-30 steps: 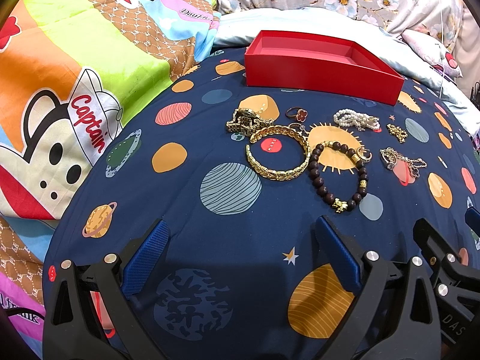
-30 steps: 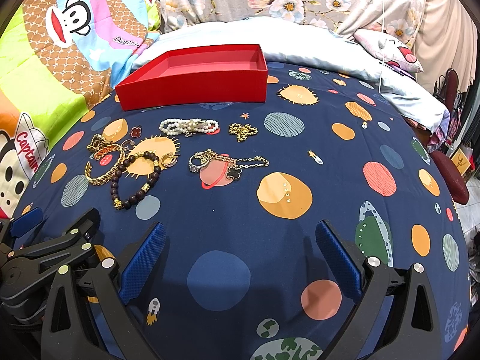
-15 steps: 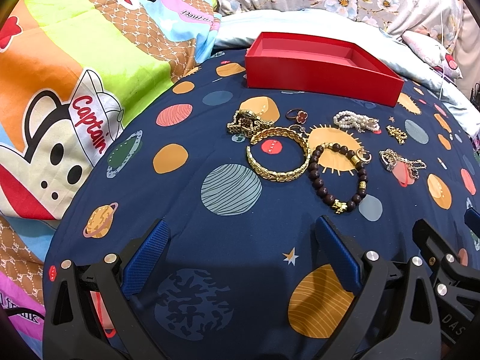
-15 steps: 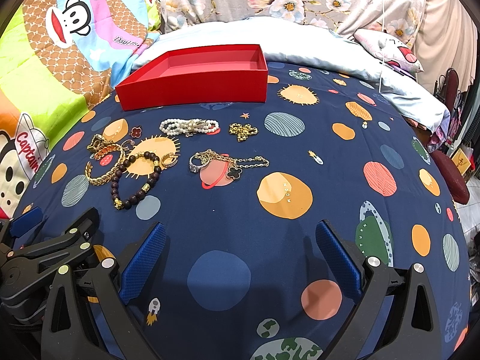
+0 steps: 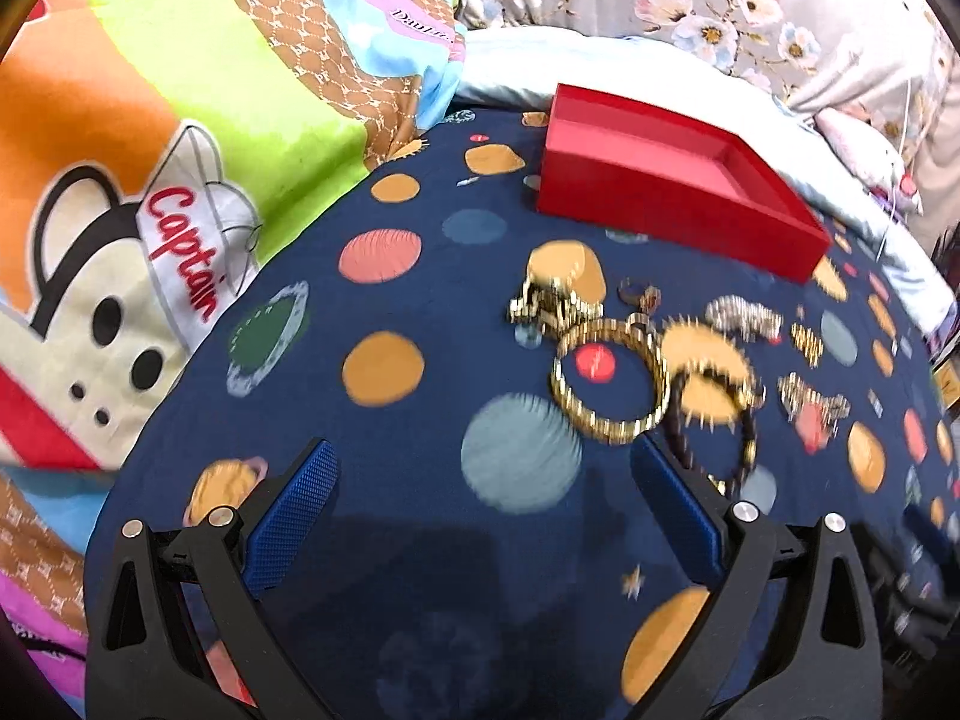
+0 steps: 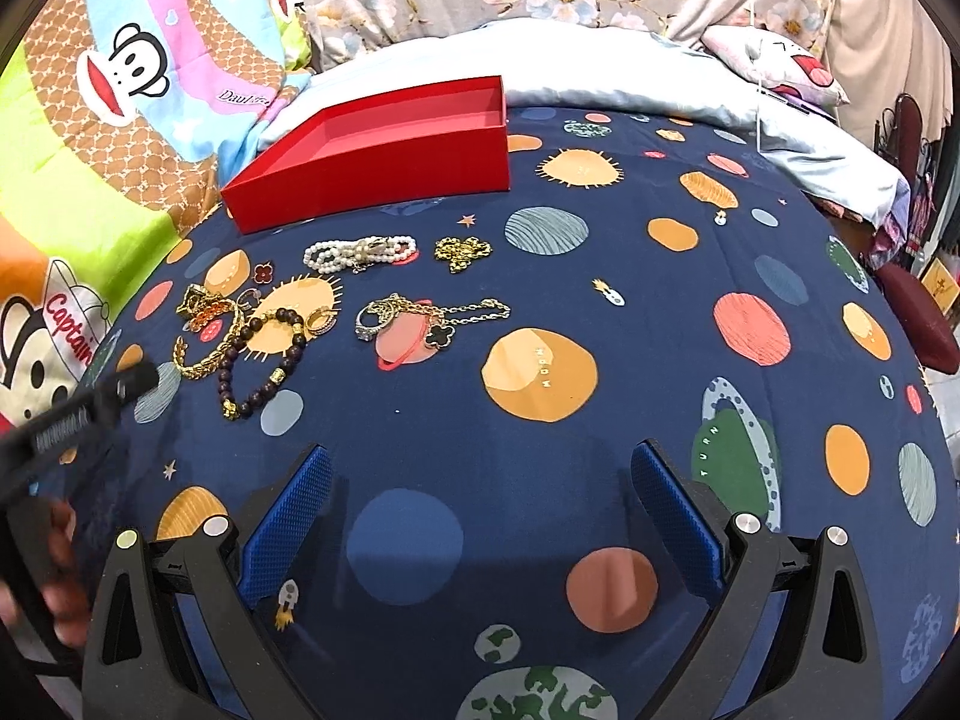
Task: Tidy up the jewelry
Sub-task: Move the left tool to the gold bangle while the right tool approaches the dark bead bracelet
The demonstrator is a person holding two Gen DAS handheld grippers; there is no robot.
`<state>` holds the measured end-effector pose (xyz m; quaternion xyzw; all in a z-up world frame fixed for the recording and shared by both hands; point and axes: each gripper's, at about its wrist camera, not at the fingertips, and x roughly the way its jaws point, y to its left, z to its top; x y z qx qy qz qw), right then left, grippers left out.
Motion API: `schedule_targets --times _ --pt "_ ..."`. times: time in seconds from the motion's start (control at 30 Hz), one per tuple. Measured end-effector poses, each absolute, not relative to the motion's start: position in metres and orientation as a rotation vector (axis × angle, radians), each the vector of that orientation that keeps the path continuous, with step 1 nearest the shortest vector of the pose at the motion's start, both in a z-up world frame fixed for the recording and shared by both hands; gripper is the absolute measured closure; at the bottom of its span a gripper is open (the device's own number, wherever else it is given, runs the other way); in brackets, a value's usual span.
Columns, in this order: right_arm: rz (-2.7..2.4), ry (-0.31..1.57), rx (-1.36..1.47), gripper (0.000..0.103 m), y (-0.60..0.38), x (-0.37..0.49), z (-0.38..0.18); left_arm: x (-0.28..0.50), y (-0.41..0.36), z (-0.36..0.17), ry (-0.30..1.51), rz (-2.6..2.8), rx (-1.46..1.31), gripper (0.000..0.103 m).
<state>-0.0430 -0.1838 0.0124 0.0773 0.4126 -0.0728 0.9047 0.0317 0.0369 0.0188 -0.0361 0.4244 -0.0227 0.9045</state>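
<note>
- Left gripper is hovering wide open, holding nothing, its right finger just before the gold bangle
- Right gripper is gaping empty over the planet-print bedspread
- Jewelry is lying mid-spread; red box is sitting near its far edge

Shiny gold bangle, matt cloth

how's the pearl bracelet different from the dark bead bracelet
The pearl bracelet is white with small beads, bunched into a flat strip; the dark bead bracelet is brown with larger beads and gold accents, spread in an open loop. The pearl one lies nearer the red box. Both rest loose on the bedspread.
</note>
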Motion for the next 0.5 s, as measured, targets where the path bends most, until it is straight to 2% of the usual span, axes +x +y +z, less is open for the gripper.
schedule_targets --times 0.33,0.37,0.43,0.5 --pt "-0.136 0.852 0.094 0.005 -0.170 -0.038 0.013 0.065 -0.015 0.014 0.918 -0.090 0.012 0.007" --pt "-0.135 0.854 0.101 0.005 -0.172 -0.038 0.012 0.067 -0.018 0.012 0.925 -0.087 0.016 0.009" --pt "-0.132 0.856 0.110 0.005 -0.173 -0.037 0.012 0.071 -0.020 0.005 0.960 -0.090 0.012 0.020" --pt "-0.132 0.855 0.111 0.005 -0.173 -0.037 0.012 0.070 -0.021 0.003 0.953 -0.074 0.019 0.021"
